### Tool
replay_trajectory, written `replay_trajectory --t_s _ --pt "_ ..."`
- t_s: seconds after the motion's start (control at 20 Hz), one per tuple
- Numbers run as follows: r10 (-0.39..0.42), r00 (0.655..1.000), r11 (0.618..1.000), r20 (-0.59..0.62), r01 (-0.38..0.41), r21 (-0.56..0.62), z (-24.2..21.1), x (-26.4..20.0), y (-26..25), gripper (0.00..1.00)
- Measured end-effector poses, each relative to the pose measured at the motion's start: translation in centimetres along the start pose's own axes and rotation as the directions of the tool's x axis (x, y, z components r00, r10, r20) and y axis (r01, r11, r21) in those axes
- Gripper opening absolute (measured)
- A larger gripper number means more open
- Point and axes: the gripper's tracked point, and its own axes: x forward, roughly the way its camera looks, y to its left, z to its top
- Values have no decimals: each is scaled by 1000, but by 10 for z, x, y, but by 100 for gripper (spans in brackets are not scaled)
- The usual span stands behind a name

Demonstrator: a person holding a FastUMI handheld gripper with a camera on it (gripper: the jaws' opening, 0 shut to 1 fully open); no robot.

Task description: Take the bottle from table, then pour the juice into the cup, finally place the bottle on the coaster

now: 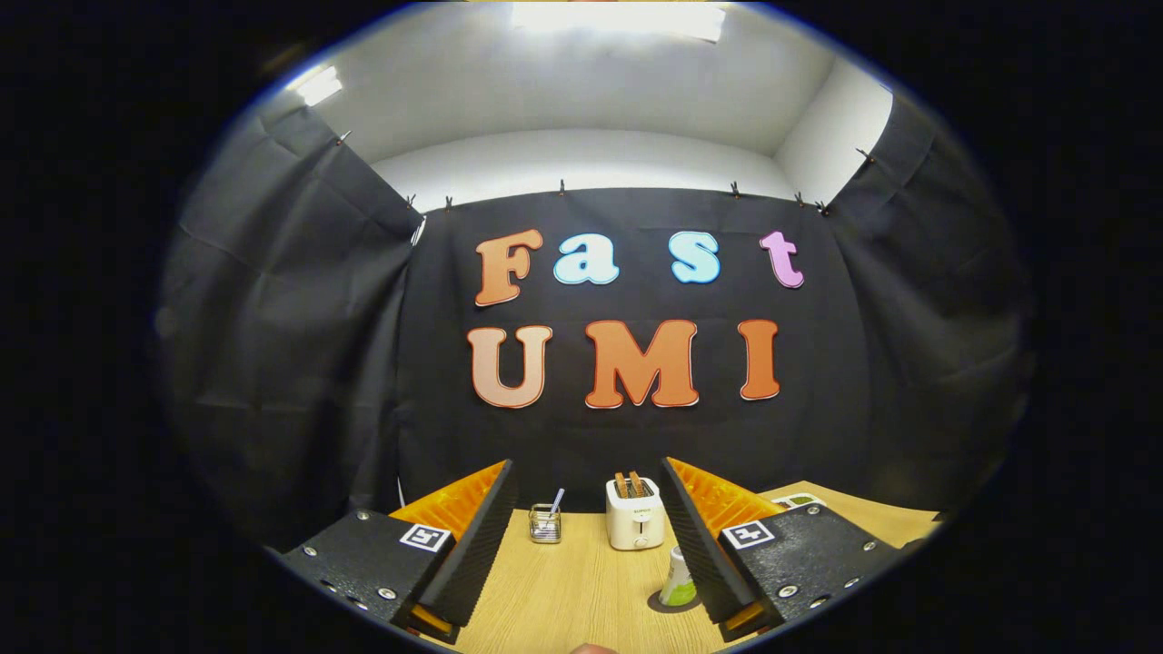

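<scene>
My gripper [589,472] is open, its two fingers spread wide above the wooden table [563,590] with nothing gripped. A small bottle [678,577], white on top and green lower down, stands upright between the fingers, close against the inner face of the right finger [695,536], which hides part of it. Under the bottle lies a dark round coaster [661,602]. Beyond the fingers, toward the left one, stands a small clear glass cup [545,524] with a thin stick in it.
A white toaster [634,516] with two slices in its slots stands at the back of the table, just right of the cup. A flat white and green item [798,500] lies beyond the right finger. The booth's black cloth closes off the back and sides.
</scene>
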Motion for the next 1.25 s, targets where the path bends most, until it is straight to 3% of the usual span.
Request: replay_trajectory --t_s 1.25 --pt "-9 1000 1000 27 8 15 5 -6 -15 93"
